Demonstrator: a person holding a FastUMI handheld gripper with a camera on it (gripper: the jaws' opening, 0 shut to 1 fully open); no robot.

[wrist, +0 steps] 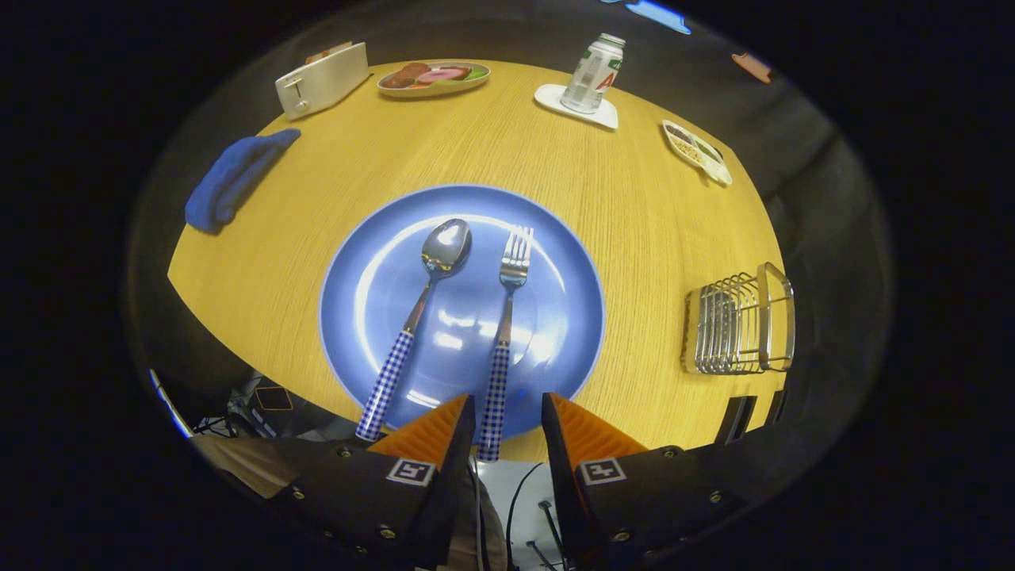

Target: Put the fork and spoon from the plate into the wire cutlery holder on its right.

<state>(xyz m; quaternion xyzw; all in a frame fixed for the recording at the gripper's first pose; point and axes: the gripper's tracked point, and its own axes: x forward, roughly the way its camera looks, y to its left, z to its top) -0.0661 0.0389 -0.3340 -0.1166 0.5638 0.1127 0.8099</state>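
Gripper [507, 412] spread wide, clutching nothing, fork [504, 341] handle end between its fingers. Fork and spoon [419, 317], shiny steel with blue-checked handles, lying side by side on blue plate [571, 270]. Wire cutlery holder [739, 323] right of plate on counter [317, 238].

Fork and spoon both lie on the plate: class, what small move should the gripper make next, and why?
Probably ease forward and down, then close on the fork handle. The open gripper already has the handle's end between its fingers, nearer one finger, and nothing is gripped. The spoon lies beside it; the holder waits beyond the plate.
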